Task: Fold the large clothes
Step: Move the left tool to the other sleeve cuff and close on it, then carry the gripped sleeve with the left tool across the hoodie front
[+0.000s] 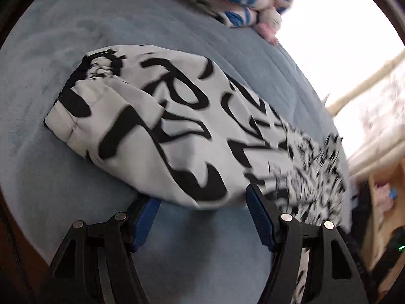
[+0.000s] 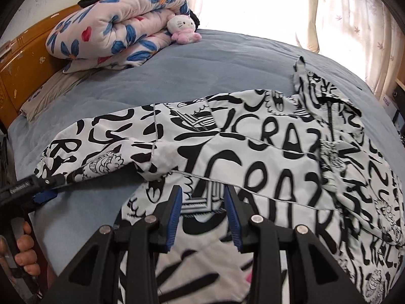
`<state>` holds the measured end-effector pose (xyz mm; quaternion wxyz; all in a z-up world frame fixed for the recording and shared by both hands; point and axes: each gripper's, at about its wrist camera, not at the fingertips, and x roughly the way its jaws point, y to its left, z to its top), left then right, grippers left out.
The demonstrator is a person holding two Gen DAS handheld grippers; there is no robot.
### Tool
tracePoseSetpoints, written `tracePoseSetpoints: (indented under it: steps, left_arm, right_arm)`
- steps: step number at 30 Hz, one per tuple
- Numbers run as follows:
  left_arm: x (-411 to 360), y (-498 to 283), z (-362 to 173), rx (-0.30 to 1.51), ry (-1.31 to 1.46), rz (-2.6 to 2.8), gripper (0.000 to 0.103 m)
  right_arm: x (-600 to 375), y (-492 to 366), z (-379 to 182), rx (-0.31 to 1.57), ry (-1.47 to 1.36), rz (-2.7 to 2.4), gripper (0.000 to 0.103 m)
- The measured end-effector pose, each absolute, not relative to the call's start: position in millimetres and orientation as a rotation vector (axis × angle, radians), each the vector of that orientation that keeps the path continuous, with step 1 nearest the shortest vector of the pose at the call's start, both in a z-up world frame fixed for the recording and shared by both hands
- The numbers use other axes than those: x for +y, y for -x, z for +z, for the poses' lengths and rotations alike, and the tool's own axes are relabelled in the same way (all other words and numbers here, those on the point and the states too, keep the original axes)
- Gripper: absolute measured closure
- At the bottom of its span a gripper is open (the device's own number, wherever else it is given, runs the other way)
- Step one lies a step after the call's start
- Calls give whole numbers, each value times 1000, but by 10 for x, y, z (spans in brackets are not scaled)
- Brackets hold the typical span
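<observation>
1. The left gripper [image 1: 202,197] points down at a slant over the blue bedcover [image 1: 50,76]. In the right wrist view it shows at the left edge [image 2: 44,188], with a person's hand [image 2: 25,250] gripping its handle below.
2. Its jaws stand wide apart, one to each side of the lower edge of the jacket sleeve [image 1: 152,126]. The blue pads [image 1: 260,217] do not press on the cloth; nothing is held between them.
3. The right gripper [image 2: 203,197] also tilts downward, over the near part of the jacket [image 2: 265,164].
4. Its jaws are set at a middling gap, and the jacket's printed cloth shows between and under them. Whether the pads pinch a fold or only hover above it cannot be told.
5. The jacket, white with black lettering, lies spread across the middle of the bed and runs toward its right edge by the curtains [image 2: 341,12]. The sleeve stretches toward the left edge, its cuff lying near the left gripper.
6. At the head of the bed, by the wooden headboard [image 2: 27,60], a folded flowered quilt [image 2: 119,27] lies with a small plush cat [image 2: 182,30] touching it, both well apart from the jacket.
</observation>
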<state>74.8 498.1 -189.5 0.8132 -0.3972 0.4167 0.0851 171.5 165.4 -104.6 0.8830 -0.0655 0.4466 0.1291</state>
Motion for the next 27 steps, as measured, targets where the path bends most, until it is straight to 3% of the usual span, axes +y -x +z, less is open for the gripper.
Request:
tracePoseSetpoints:
  steps: [4, 6, 8, 11, 18, 23, 27]
  left_arm:
    - [5198, -820, -2011, 846, 922, 184, 36]
    - [5271, -871, -2056, 830, 936, 202, 40]
    - [5315, -967, -2074, 845, 884, 273, 77]
    - [5325, -1129, -2031, 876, 818, 336, 94]
    - [4801, -1512, -1106, 740, 499, 367, 96]
    - [3880, -1917, -437, 631, 351, 200, 96]
    - [3012, -2169, -246, 635, 296, 26, 96]
  right_arm:
    - [1755, -1810, -1168, 958, 129, 281, 69]
    - [1782, -1828, -1235, 976, 132, 284, 68]
    - [1778, -1838, -1294, 992, 132, 286, 68]
    - [1719, -1851, -1342, 1008, 114, 276, 69]
    - [1302, -1871, -1302, 1005, 14, 226, 68]
    - [854, -1840, -1180, 970, -52, 164, 69]
    - [362, -1788, -1090, 940, -123, 93, 68]
